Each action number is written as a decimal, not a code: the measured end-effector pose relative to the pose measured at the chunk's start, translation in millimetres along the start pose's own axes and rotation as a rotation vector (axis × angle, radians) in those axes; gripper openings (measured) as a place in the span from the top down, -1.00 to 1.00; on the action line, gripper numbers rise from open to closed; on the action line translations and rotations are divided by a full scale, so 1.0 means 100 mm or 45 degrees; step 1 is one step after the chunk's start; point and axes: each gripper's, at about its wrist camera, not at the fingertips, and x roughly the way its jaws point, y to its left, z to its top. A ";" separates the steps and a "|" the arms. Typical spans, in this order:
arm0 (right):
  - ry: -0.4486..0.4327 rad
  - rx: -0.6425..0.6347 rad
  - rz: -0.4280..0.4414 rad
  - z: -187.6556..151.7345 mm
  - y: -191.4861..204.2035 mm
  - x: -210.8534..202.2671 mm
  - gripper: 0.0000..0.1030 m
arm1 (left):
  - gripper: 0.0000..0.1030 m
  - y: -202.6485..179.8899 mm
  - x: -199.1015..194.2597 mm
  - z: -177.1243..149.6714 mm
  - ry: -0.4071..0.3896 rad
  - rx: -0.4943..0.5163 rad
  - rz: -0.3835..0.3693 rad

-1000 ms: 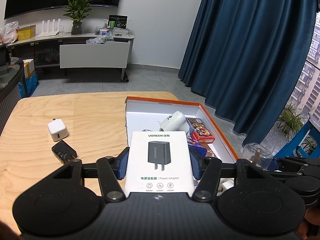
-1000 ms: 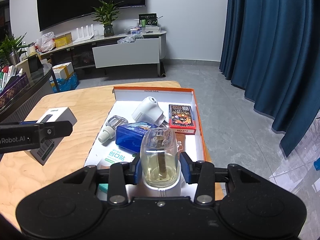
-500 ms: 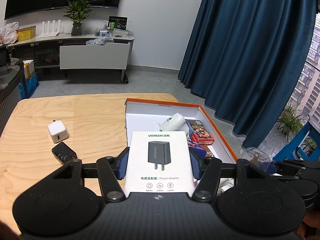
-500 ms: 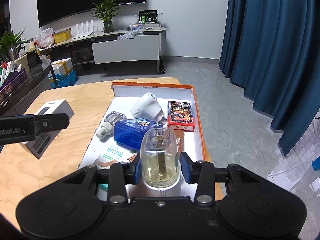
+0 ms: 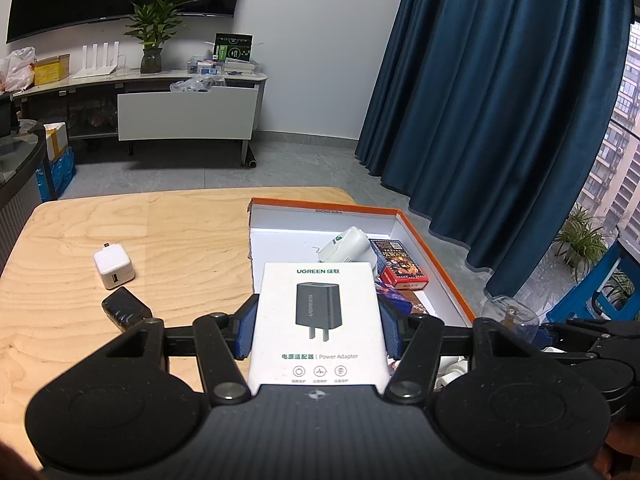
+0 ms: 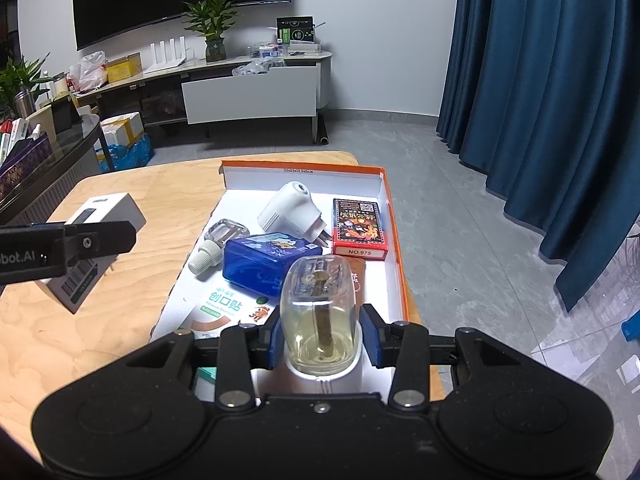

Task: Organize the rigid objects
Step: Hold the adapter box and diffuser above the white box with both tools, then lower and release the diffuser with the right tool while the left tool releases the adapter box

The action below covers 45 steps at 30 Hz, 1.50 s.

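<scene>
My left gripper [image 5: 318, 328] is shut on a white UGREEN power adapter box [image 5: 320, 312], held flat above the wooden table [image 5: 168, 232] at the left edge of the orange-rimmed tray box [image 5: 436, 256]. My right gripper [image 6: 323, 340] is shut on a clear bottle of yellowish liquid [image 6: 320, 308] with a white base, held over the near end of the tray box [image 6: 394, 216]. In the right wrist view the left gripper's finger [image 6: 80, 244] and its adapter box [image 6: 100, 216] show at the left.
The tray holds a white plug-in device [image 6: 288, 210], a red card pack [image 6: 358, 228], a blue case [image 6: 268, 262], a small clear bottle [image 6: 214, 244] and a bandage pack [image 6: 224, 308]. A white charger cube [image 5: 113, 266] and a black charger [image 5: 124, 308] lie on the table.
</scene>
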 end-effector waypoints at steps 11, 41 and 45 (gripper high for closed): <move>0.016 -0.011 0.003 -0.03 0.00 0.05 0.06 | -0.16 0.01 0.01 0.00 0.006 0.004 -0.001; -0.289 0.226 -0.014 0.16 -0.35 -0.02 -0.34 | -0.16 -0.11 0.52 0.28 0.056 0.083 -0.026; -0.306 0.255 -0.030 0.16 -0.45 -0.02 -0.40 | -0.16 -0.27 0.76 0.37 0.076 0.116 -0.060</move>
